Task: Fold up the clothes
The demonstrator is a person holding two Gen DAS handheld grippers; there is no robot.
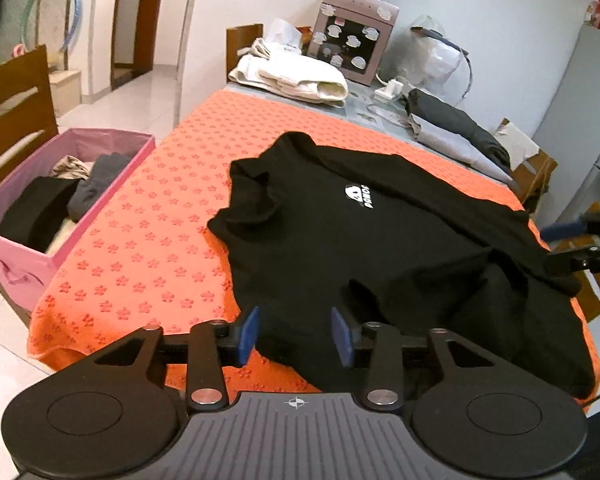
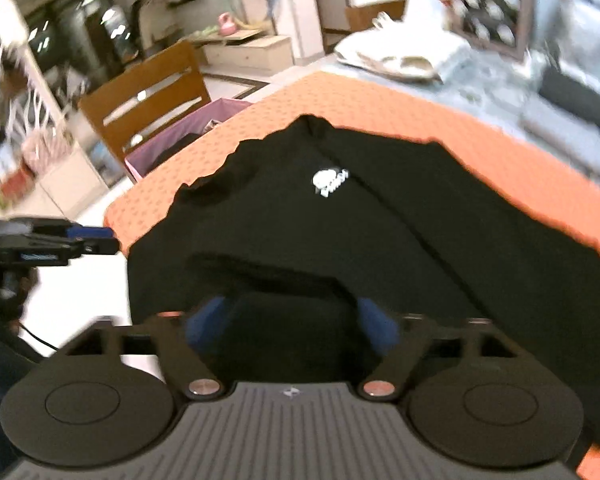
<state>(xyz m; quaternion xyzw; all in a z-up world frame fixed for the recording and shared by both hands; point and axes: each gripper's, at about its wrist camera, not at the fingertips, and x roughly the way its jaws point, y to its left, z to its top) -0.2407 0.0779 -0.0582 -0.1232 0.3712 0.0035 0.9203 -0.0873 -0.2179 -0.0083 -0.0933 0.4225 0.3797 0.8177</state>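
The black shirt [image 1: 360, 240] lies spread on the orange cloth [image 1: 148, 240] over the worktop, logo up, with its near edge and one side rumpled and hanging toward the worktop's edge. The left gripper [image 1: 296, 334] hovers over the hem, released, pinching nothing. The right gripper [image 2: 292, 324] is spread wide over the dark fabric and also holds nothing. With both released, the overhanging cloth could slide off, or a grab at the bunched part could catch two layers. The pink box [image 1: 16, 248] beside the worktop holds several folded dark and pale garments.
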